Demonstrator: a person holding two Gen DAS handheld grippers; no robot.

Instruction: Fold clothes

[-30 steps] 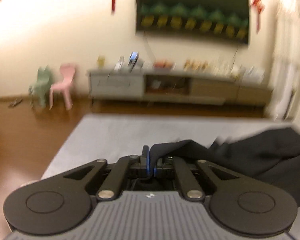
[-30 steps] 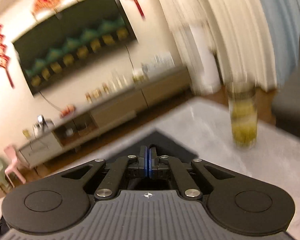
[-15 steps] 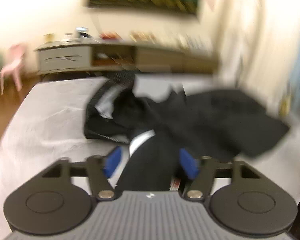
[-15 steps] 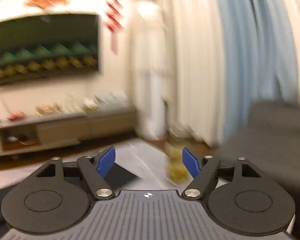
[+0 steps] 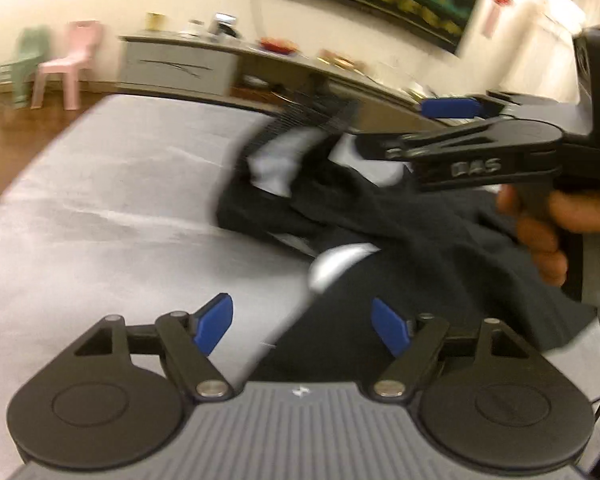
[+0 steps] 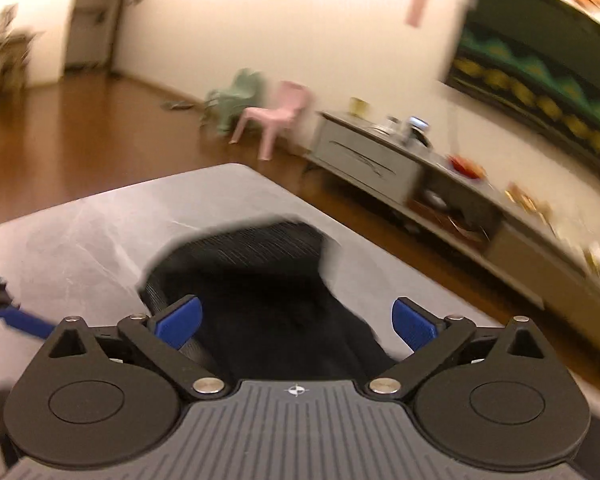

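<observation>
Left gripper (image 5: 302, 326), jaws apart and closing slightly over the near part of the unheld black garment (image 5: 400, 216) crumpled on the grey desk (image 5: 120, 200); right gripper (image 6: 296, 320), jaws opening wide above its far ribbed edge; TV cabinet (image 5: 180, 64) beyond.

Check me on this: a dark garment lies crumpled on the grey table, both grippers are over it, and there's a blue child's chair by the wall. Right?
Not quite: the child's chair by the wall is pink, not blue, as the right wrist view shows. The rest stands: the dark garment lies crumpled on the grey table, with the left gripper and the right gripper over it, nothing pinched in either.
</observation>
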